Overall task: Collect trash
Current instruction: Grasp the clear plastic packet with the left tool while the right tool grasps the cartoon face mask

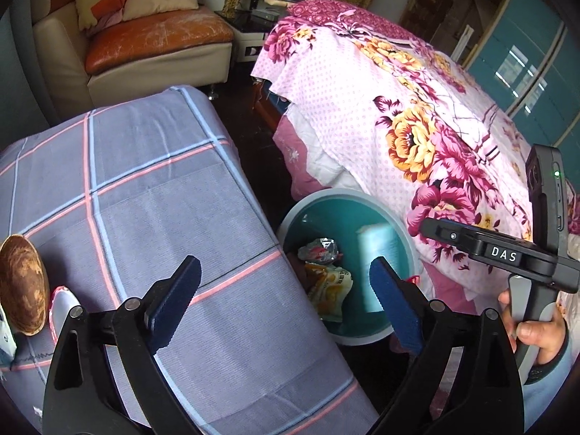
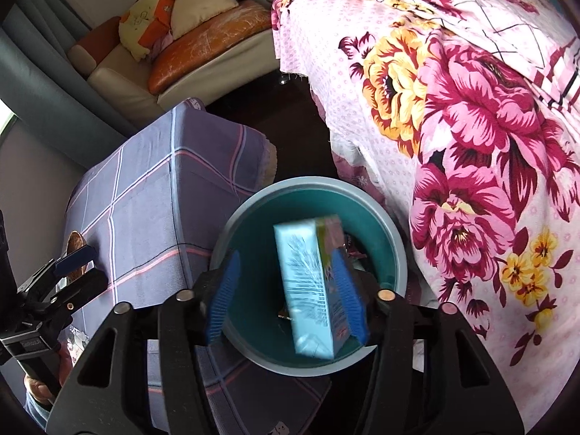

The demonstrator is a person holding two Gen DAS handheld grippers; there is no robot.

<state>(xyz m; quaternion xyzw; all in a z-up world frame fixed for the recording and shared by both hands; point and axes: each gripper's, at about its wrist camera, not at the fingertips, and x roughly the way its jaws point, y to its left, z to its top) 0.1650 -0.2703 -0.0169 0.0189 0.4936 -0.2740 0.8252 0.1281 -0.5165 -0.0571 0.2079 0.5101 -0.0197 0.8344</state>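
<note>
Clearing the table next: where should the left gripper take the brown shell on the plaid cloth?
Probably across its narrow width, mid-length: the brown shell is a long oval lying on the plaid cloth. Come from above with the open left gripper; a wrapper crowds its right side.

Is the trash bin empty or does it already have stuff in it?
Not empty. Crumpled snack wrappers lie at the bottom of the teal bin, and a light blue carton is over its mouth.
</note>
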